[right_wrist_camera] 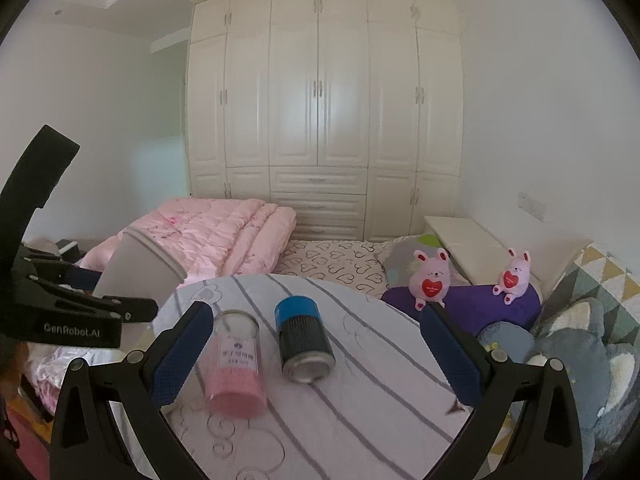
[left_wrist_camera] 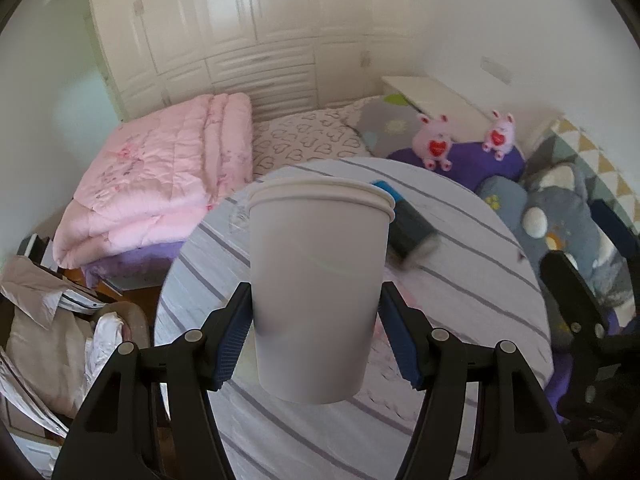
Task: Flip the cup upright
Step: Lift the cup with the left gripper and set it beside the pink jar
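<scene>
My left gripper [left_wrist_camera: 316,332] is shut on a white paper cup [left_wrist_camera: 318,284] and holds it above the round table [left_wrist_camera: 460,300], rim up and base toward the camera. The cup also shows in the right wrist view [right_wrist_camera: 140,268], tilted, at the left, held by the left gripper [right_wrist_camera: 120,304]. My right gripper [right_wrist_camera: 316,348] is open and empty over the table [right_wrist_camera: 360,420]. Between its fingers lie a clear cup with a pink end [right_wrist_camera: 236,364] and a black cup with a blue band [right_wrist_camera: 306,340], both on their sides.
The table has a striped cloth. Behind it is a bed with a folded pink quilt [right_wrist_camera: 212,236], two pink plush toys [right_wrist_camera: 432,280] on a purple cushion, and a grey plush [right_wrist_camera: 580,352] at the right. White wardrobes [right_wrist_camera: 324,112] fill the back wall. Bags [left_wrist_camera: 48,320] lie left.
</scene>
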Available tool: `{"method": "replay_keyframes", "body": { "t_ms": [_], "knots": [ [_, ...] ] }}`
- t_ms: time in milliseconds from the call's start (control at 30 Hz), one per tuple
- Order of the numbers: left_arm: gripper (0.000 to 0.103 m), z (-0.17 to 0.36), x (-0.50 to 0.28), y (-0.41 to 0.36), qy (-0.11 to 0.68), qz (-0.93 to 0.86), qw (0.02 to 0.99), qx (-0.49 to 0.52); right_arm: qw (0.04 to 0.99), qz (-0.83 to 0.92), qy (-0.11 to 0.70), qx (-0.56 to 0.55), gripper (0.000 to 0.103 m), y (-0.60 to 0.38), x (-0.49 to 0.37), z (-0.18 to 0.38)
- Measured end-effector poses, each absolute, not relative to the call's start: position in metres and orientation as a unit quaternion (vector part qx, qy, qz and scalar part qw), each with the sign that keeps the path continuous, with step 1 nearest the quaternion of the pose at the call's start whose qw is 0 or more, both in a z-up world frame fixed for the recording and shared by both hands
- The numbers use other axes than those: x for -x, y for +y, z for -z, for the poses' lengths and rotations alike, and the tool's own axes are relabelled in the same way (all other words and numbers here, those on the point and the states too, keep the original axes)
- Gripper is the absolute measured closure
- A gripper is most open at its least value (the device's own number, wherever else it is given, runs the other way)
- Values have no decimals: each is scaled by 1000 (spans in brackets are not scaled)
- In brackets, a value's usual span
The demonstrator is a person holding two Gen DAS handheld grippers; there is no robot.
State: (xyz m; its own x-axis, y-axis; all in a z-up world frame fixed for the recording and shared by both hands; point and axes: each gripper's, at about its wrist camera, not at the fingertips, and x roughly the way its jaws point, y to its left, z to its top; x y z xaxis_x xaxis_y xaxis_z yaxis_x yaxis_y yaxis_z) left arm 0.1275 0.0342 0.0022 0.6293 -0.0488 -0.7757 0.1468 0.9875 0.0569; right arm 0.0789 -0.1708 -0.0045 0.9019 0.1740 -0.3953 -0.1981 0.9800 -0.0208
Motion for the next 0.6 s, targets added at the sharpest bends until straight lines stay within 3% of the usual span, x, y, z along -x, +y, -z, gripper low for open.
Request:
{"method": "replay_keyframes", "body": {
  "t_ms": [267,600],
  "knots": [
    [39,11,-83,1,430,83,897,-60,974,-94,204,31,0,-188,-35,11],
    [38,65,-70,-26,442,123,887,-43,971,-80,225,30,0,-203,-18,31]
  ]
}}
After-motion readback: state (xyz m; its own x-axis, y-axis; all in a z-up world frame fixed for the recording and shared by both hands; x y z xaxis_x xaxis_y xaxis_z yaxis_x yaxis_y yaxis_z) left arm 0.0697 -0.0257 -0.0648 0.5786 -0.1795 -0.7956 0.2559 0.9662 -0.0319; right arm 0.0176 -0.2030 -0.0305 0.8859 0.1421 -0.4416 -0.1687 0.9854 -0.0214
